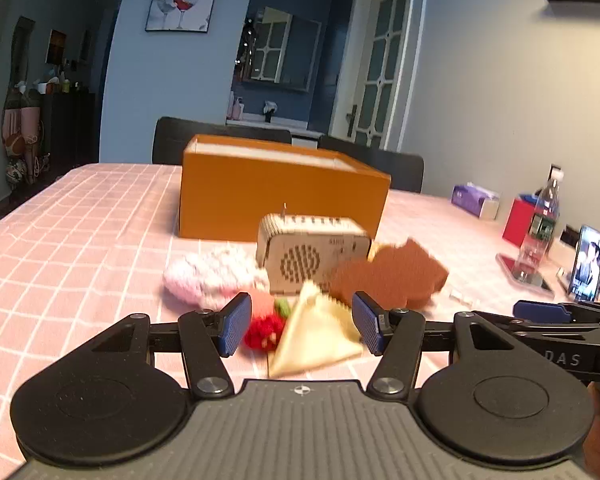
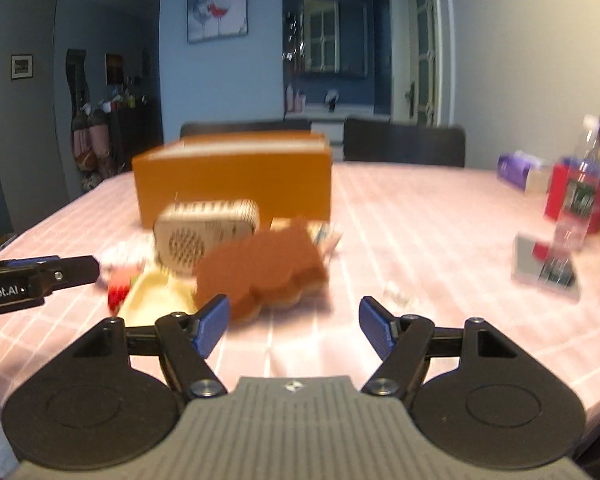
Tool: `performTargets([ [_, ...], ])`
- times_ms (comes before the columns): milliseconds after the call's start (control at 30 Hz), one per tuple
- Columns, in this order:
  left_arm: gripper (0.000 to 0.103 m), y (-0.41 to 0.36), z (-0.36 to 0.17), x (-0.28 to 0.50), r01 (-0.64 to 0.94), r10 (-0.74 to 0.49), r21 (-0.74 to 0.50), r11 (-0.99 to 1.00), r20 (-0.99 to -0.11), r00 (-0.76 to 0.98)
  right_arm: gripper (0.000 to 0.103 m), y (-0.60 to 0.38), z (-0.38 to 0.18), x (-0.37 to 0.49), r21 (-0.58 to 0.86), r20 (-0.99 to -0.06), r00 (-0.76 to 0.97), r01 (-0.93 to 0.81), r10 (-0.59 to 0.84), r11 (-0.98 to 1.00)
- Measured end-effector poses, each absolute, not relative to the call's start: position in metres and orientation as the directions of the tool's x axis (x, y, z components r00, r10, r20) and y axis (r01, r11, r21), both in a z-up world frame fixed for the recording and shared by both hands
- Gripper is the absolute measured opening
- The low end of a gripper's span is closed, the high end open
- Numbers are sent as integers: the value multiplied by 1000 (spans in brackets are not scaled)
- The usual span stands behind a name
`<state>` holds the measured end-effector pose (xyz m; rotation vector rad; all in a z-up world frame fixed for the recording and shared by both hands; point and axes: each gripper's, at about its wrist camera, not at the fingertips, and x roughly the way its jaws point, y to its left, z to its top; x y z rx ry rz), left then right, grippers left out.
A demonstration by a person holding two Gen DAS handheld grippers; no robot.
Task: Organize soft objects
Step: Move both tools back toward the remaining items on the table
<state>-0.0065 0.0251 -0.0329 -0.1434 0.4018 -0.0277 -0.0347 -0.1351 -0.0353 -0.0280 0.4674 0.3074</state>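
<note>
Left wrist cam: low over pink checked tablecloth (image 1: 80,232), facing fwd & slightly down along own fingers, near the toy pile. Right wrist cam: same heading, set further right (blurred). Shared: orange box (image 1: 278,196) (image 2: 236,178), brown plush (image 1: 388,276) (image 2: 260,268), wooden radio (image 1: 312,252) (image 2: 204,232), far wall. Each catching the other's gripper at frame edge.

— What am I driving here?

— My left gripper (image 1: 300,322) is matte black: two round discs, linkage bars with silver screws, blue ribbed pads (image 1: 236,324), a grey grooved plate with a small cross mark.

— And the other?

— My right gripper (image 2: 294,326) looks the same; white "Robot.AI" lettering runs along the left one's side.
</note>
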Motion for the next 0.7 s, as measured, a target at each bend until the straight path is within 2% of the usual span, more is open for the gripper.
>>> performTargets([
  [67, 69, 22, -40, -6, -8, -43, -122, 992, -409, 911, 71, -132, -45, -36, 46, -467, 837, -299, 285, 953],
  [167, 77, 18, -51, -4, -11, -33, -98, 995, -431, 902, 72, -131, -58, -33, 37, -478, 832, -301, 281, 953],
  [400, 77, 3, -65, 13, 23, -44, -48, 999, -487, 872, 75, -132, -69, -20, 13, -503, 829, -276, 245, 961],
  [500, 77, -2, -70, 23, 15, -37, -46, 999, -529, 848, 84, -139, -73, -14, 15, -512, 832, -241, 215, 970],
  [600, 77, -2, -75, 32, 12, -64, -95, 995, -564, 824, 84, -145, -78, -8, 25, -529, 826, -217, 197, 976],
  [700, 77, -8, -74, 37, 24, -68, -86, 996, -562, 824, 84, -151, -81, -2, 48, -545, 816, -203, 195, 978],
])
